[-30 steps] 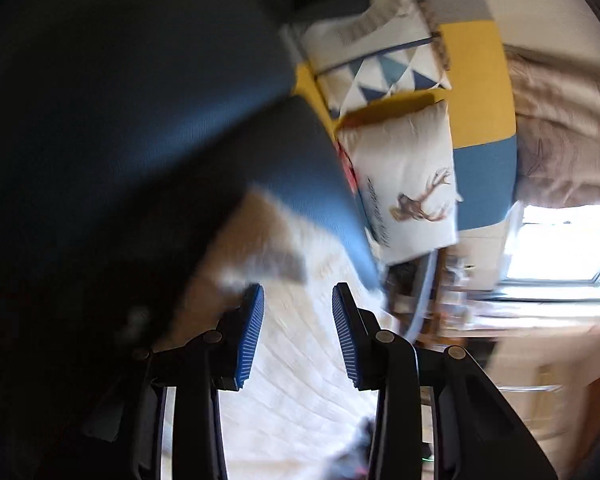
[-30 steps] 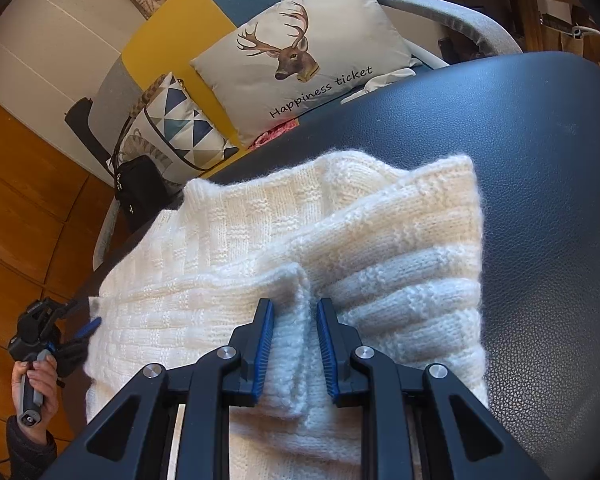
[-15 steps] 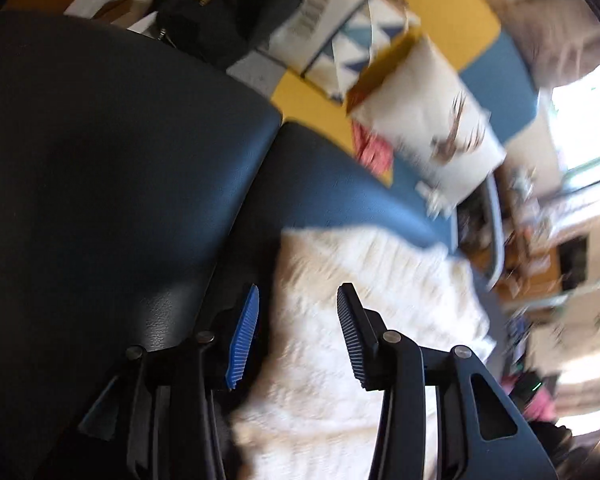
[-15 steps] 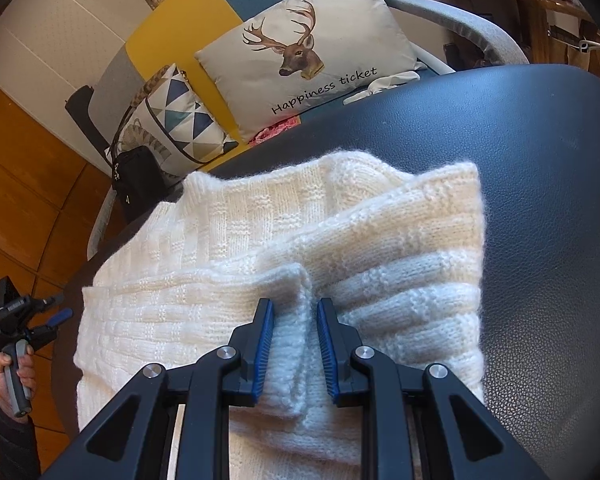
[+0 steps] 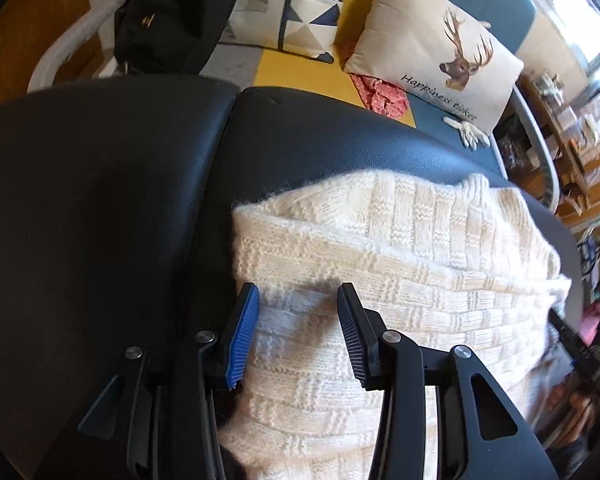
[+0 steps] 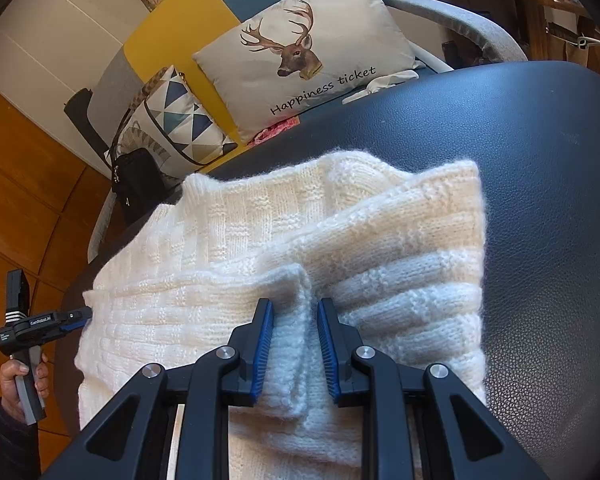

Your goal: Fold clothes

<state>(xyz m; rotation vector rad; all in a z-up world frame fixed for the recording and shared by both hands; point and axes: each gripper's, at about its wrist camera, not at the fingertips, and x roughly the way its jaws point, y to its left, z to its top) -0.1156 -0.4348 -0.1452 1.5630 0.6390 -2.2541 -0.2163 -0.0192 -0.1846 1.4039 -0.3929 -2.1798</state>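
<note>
A cream knitted sweater lies partly folded on a black leather surface. In the left wrist view my left gripper points down at the sweater's left edge. Its jaws are closing, and the knit lies loose between them without being pinched. The right wrist view shows the sweater with my right gripper shut on a raised fold of it near the front. At that view's far left, a hand holds the left gripper against the sweater's edge.
Behind the leather surface stands a sofa with a deer pillow, a triangle-pattern cushion, a black bag, a pink cloth and a white glove. Wooden floor lies to the left, cluttered shelves to the right.
My left gripper has swung round and rolled from over the bare leather to the sweater's left edge, and its jaws have narrowed. The right gripper has kept its grip and its place.
</note>
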